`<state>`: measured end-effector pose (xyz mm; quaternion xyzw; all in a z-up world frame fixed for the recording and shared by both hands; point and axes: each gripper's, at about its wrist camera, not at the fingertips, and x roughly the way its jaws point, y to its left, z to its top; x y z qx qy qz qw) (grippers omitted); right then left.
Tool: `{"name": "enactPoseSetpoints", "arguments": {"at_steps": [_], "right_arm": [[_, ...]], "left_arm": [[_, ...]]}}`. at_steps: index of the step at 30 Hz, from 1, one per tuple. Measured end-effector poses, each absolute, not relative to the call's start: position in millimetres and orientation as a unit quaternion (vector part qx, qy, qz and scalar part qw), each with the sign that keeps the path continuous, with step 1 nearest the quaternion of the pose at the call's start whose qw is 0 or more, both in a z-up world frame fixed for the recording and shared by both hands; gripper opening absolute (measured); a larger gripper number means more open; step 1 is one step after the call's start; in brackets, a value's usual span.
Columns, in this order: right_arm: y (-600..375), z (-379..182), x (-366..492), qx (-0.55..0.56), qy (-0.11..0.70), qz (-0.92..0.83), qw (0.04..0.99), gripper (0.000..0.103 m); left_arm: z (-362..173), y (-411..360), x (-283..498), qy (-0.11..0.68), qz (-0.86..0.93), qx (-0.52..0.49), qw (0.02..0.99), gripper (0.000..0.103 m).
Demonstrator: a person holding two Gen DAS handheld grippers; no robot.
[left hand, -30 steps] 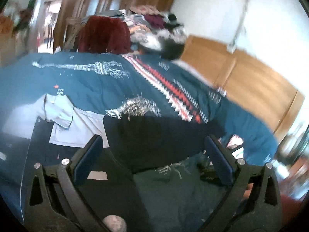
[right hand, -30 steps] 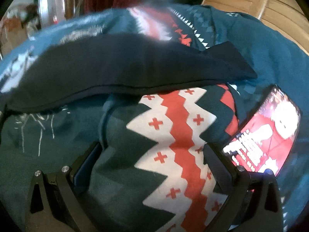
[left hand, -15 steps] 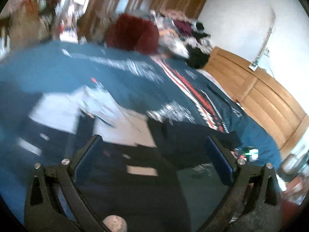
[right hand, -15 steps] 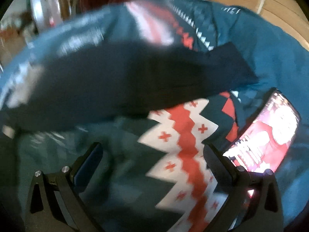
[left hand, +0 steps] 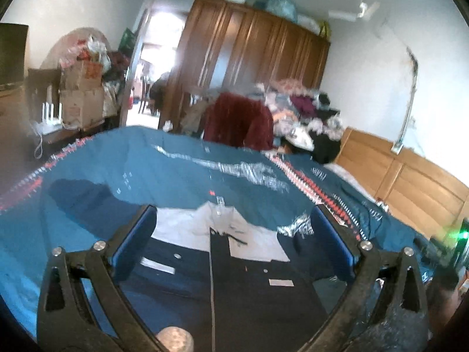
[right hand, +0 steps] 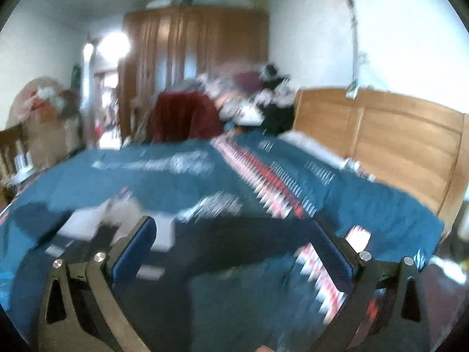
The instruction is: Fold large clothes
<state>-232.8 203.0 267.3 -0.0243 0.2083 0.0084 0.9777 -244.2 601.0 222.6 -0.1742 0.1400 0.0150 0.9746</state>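
Left claw [left hand: 233, 243] with fingers spread wide, gripping nothing; the dark jacket [left hand: 249, 287] lies flat on the bed [left hand: 176, 170] directly beneath and ahead of it. Right claw [right hand: 234, 249] likewise spread and empty above the jacket's sleeve [right hand: 234, 243]; view blurred.

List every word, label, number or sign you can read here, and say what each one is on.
None can be read.
White patches on the dark garment: blank or too small.
Silver print on the teal bedspread: blurred.
Stacked cardboard boxes: red markings, blurred.
Right wrist view: motion-blurred throughout.
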Motion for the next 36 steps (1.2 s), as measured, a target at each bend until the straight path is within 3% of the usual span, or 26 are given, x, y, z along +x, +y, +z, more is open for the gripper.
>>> {"name": "enactPoseSetpoints", "arguments": {"at_steps": [4, 9, 12, 17, 21, 24, 27, 30, 36], "right_arm": [[263.7, 254.0, -271.6, -0.064, 0.247, 0.050, 0.966, 0.103], [309.9, 231.6, -291.0, -0.005, 0.185, 0.144, 0.972, 0.103], [381.9, 187.6, -291.8, -0.048, 0.162, 0.235, 0.957, 0.103], [459.3, 78.5, -284.1, -0.093, 0.296, 0.304, 0.901, 0.103], [441.2, 39.3, -352.6, -0.103, 0.381, 0.330, 0.858, 0.103], [426.8, 14.8, -405.0, -0.066, 0.459, 0.369, 0.806, 0.103], [435.2, 38.2, -424.3, -0.126, 0.391, 0.359, 0.838, 0.103], [423.9, 88.8, -380.8, -0.117, 0.336, 0.259, 0.898, 0.103], [409.0, 132.3, -276.0, -0.065, 0.367, 0.157, 0.915, 0.103]], "left_arm": [[234.8, 645.1, -281.2, 0.122, 0.020, -0.214, 0.969, 0.103], [240.2, 677.5, -310.1, 0.120, -0.023, -0.293, 0.948, 0.103], [249.2, 654.9, -311.3, 0.122, -0.079, -0.291, 0.946, 0.103], [257.2, 629.9, -299.2, 0.127, -0.149, -0.292, 0.936, 0.103], [228.7, 631.8, -279.2, 0.158, -0.150, -0.323, 0.921, 0.103], [204.9, 620.5, -265.4, 0.178, -0.102, -0.287, 0.936, 0.103], [183.8, 603.8, -247.5, 0.191, -0.040, -0.224, 0.955, 0.103], [153.0, 573.6, -213.8, 0.237, 0.063, -0.085, 0.966, 0.103], [89.0, 576.2, -157.3, 0.338, 0.117, -0.041, 0.933, 0.103]]}}
